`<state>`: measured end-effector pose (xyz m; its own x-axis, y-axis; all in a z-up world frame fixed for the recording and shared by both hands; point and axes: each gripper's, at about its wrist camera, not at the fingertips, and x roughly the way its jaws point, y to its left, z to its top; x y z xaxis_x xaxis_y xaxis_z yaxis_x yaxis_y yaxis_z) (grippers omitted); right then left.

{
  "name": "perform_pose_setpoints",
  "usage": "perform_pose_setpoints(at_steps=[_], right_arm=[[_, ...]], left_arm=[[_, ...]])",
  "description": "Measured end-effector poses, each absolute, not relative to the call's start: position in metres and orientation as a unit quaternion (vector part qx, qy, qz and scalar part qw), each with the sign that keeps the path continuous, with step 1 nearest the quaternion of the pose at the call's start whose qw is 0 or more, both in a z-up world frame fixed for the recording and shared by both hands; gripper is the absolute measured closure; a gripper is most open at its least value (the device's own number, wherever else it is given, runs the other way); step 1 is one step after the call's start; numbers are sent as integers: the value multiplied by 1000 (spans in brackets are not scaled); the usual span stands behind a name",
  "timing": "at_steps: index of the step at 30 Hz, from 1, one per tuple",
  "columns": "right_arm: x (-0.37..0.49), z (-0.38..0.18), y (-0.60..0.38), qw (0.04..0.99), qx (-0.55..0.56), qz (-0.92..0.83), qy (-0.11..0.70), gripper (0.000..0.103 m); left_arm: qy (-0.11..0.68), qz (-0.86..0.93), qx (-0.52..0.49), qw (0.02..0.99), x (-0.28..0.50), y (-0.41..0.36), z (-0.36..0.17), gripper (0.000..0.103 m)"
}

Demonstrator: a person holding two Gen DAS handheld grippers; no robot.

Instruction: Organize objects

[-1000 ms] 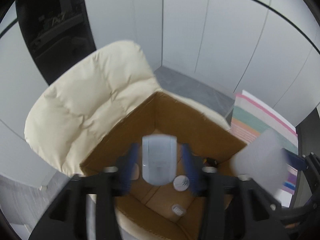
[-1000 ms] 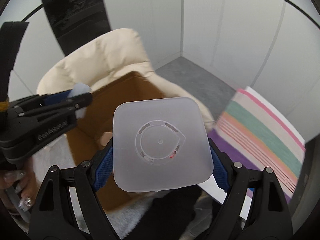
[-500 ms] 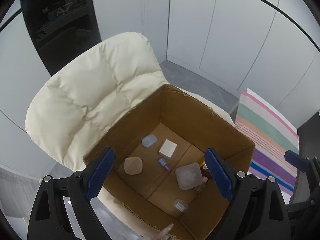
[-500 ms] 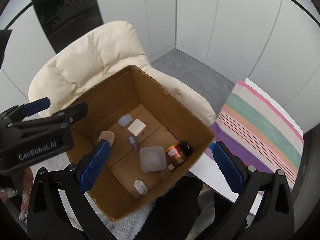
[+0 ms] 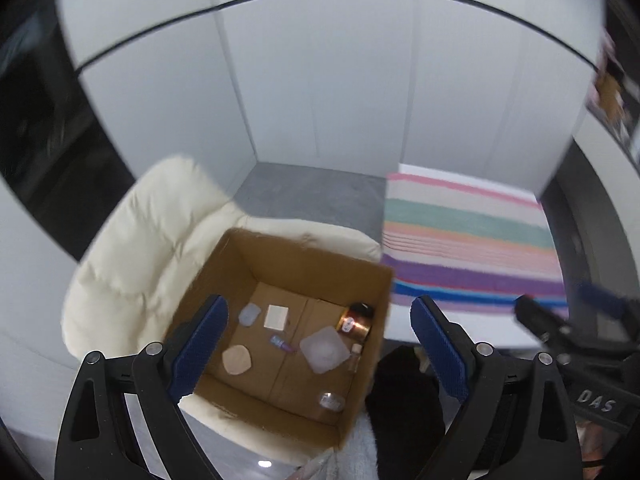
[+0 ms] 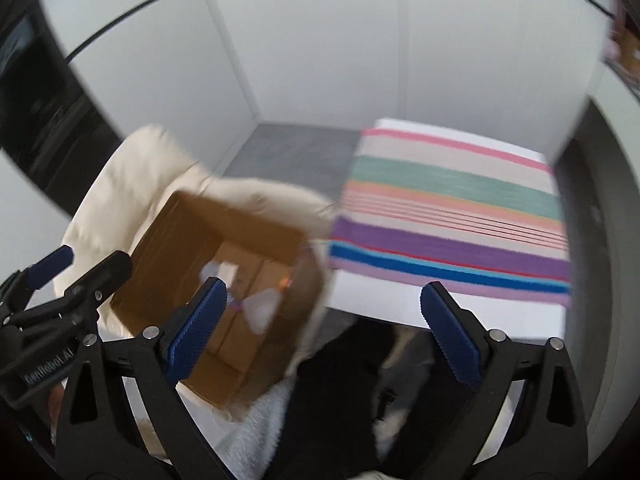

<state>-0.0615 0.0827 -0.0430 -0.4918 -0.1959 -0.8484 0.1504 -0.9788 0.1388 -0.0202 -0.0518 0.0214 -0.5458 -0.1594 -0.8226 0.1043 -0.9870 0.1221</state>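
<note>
While both empty claws hang wide apart, the left claw (image 5: 316, 344) sits above the open brown cardboard box (image 5: 304, 258); the right claw (image 6: 320, 328) is closing slightly beside it.

Chair (image 5: 132, 264): cream and padded, standing on the grey floor (image 5: 312, 196) and carrying an open cardboard box (image 5: 236, 256) on its seat.
Box floor: holding a frosted square lid (image 5: 323, 350), a round tan piece (image 5: 237, 359), a small white square (image 5: 276, 317), a pale blue piece (image 5: 248, 314), a small purple tube (image 5: 282, 343), a shiny copper-coloured jar (image 5: 354, 322), a tiny clear bottle (image 5: 354, 354) and a small clear capsule (image 5: 331, 400), all lying apart except the jar and bottle, which are sitting just beside the lid.
Table (image 5: 472, 328): white, sitting next to the chair.
Striped cloth (image 5: 468, 240): lying flat on the table.
</note>
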Motion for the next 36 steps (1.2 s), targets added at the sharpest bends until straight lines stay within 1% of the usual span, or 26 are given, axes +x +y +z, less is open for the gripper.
perform_pose_setpoints(at_steps=[2, 4, 7, 9, 11, 14, 20, 36], right_arm=[[-47, -22, 104, 68, 486, -871, -18, 3], [-34, -4, 122, 46, 486, -872, -26, 3], [-14, 18, 144, 21, 482, -875, -45, 3], [-6, 26, 150, 12, 483, -874, -46, 3], [5, 36, 158, 0, 479, -877, -44, 3], [20, 45, 170, -21, 470, -880, -59, 3], [32, 46, 173, -20, 472, -880, -45, 3], [38, 41, 170, -14, 478, -877, -42, 3]], left_arm=[[-66, -863, 497, 68, -20, -29, 30, 9], [-95, -858, 501, 60, -13, -8, 41, 9], [-106, -850, 514, 54, -1, 10, 52, 9], [-92, -846, 524, 31, 5, 14, 58, 9], [-53, -842, 536, 1, 12, 14, 65, 9], [-40, -848, 529, 3, 22, 14, 74, 9], [-30, -858, 512, 19, 33, 14, 86, 9], [-35, -854, 518, 15, 36, 18, 79, 9]])
